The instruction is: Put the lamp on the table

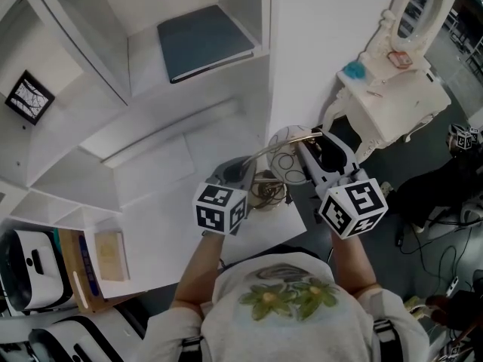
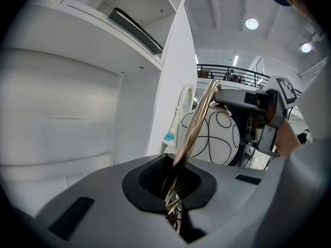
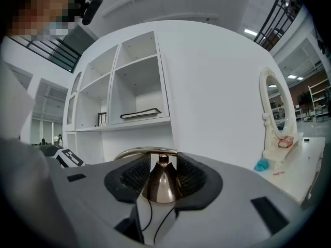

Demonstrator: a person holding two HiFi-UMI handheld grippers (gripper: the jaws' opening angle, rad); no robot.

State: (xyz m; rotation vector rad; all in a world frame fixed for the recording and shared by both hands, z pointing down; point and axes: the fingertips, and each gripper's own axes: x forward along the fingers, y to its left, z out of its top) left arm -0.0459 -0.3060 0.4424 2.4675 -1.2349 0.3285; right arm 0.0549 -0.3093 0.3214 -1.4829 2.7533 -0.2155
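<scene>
The lamp has a white globe shade (image 1: 285, 161) with black line loops, a curved brass arm (image 1: 266, 151) and a brass base (image 1: 266, 188). It hangs over the near right corner of the white table (image 1: 158, 173). My left gripper (image 1: 245, 175) is shut on the brass arm (image 2: 195, 124), which runs up out of its jaws (image 2: 173, 190) toward the globe (image 2: 220, 138). My right gripper (image 1: 307, 154) holds the shade, its pads closed around the brass cone cap (image 3: 162, 184) on top. Whether the base touches the table is hidden.
A white shelf unit behind the table holds a dark book (image 1: 204, 40) and a small framed picture (image 1: 29, 96). A white vanity (image 1: 400, 96) with an oval mirror (image 1: 419, 6) stands to the right. Books and boxes (image 1: 90, 262) lie at the lower left.
</scene>
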